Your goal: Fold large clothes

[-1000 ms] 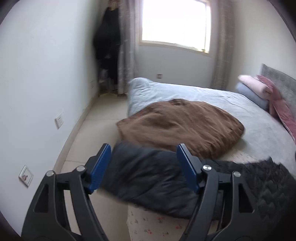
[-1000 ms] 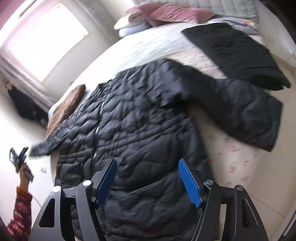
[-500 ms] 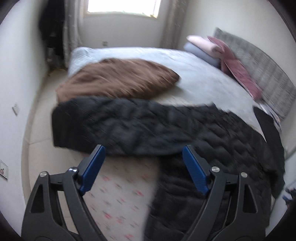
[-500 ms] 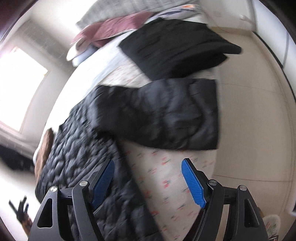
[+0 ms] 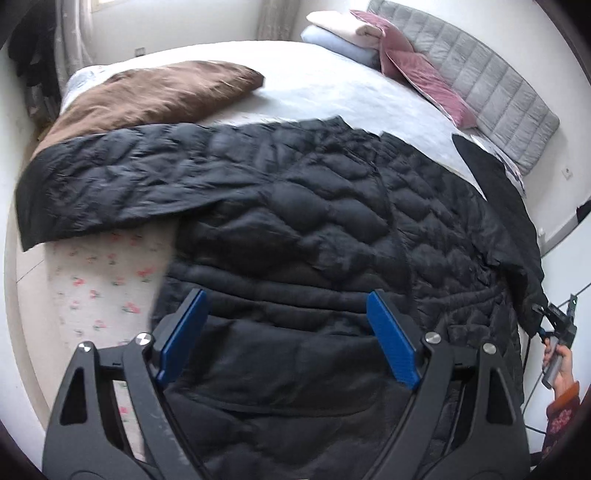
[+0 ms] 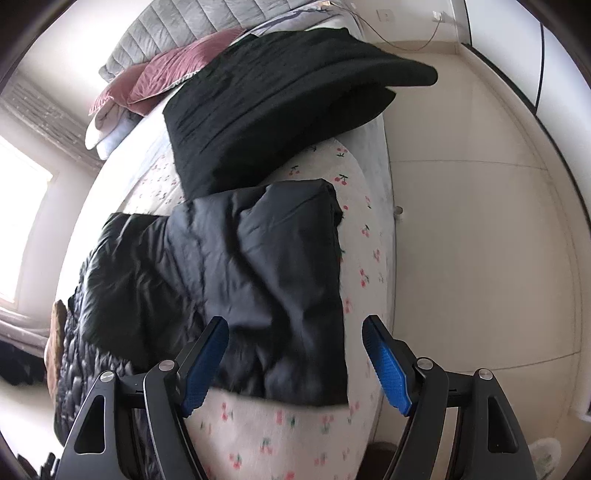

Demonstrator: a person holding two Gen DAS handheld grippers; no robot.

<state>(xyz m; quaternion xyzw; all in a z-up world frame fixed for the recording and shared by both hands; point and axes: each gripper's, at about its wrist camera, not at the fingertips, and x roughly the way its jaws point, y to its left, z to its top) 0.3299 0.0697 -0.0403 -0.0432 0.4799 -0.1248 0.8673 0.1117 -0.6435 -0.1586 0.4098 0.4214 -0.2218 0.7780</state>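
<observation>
A large black quilted jacket [image 5: 314,229] lies spread flat on the bed, one sleeve [image 5: 110,181] stretched out to the left. My left gripper [image 5: 288,339] is open and empty above the jacket's lower body. In the right wrist view the other sleeve [image 6: 266,280] lies across the cherry-print sheet [image 6: 280,443]. My right gripper [image 6: 295,362] is open and empty, just above that sleeve's cuff end. The right gripper also shows at the far right of the left wrist view [image 5: 554,325], at the jacket's edge.
A brown blanket [image 5: 155,92] lies at the bed's far left. Folded dark clothing [image 6: 280,92] sits beside the sleeve. Pink and white pillows [image 5: 369,33] lean on the grey headboard [image 5: 491,88]. Tiled floor [image 6: 480,240] runs along the bed's right side.
The left gripper swung right from the brown blanket and the left sleeve to over the jacket's body. The right gripper swung right from the jacket's body to the right sleeve's cuff. Both stayed open.
</observation>
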